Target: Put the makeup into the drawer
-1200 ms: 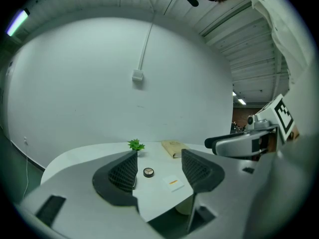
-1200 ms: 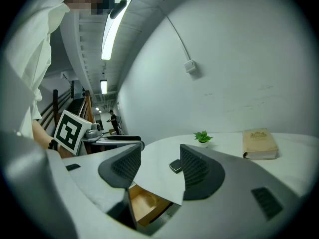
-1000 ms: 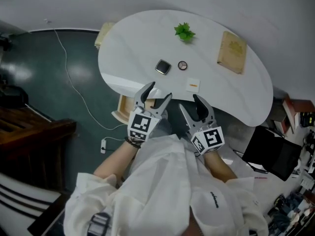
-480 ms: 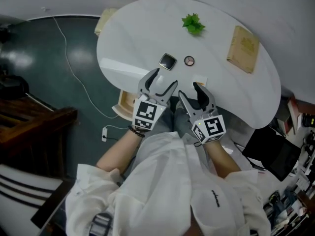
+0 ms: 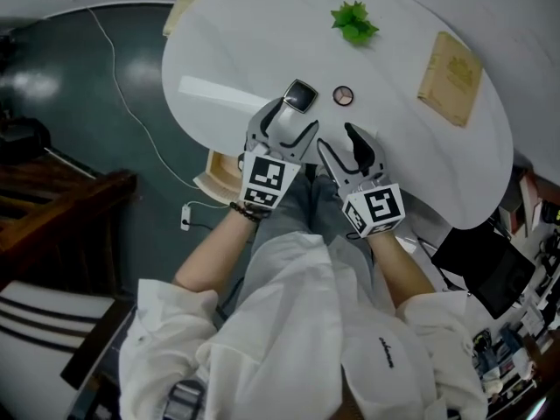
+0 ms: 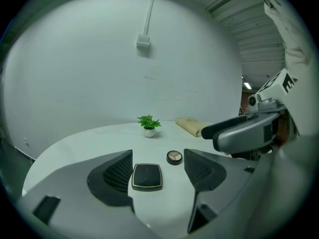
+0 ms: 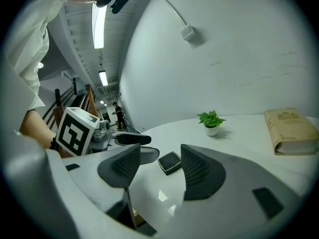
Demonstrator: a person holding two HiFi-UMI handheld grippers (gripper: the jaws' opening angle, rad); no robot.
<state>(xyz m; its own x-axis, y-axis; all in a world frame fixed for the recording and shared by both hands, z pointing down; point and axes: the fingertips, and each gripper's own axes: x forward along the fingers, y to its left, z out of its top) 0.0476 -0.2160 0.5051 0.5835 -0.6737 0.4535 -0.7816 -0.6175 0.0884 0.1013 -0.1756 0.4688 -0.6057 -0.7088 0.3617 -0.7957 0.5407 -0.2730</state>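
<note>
i'm on the approach for the first pick, and nothing is held yet. nearest, a pale wooden box, which i take for the drawer, sits under the table edge beside my left gripper. its jaws have just been opening and stand spread, with nothing pressed between them. my right gripper is spread and empty too. the black square makeup compact lies flat on the white oval table, just ahead of the left fingertips, lined up with their gap and untouched. a small round eyeshadow pan sits just beyond. next i'd ease forward, straddle the compact, then close.
</note>
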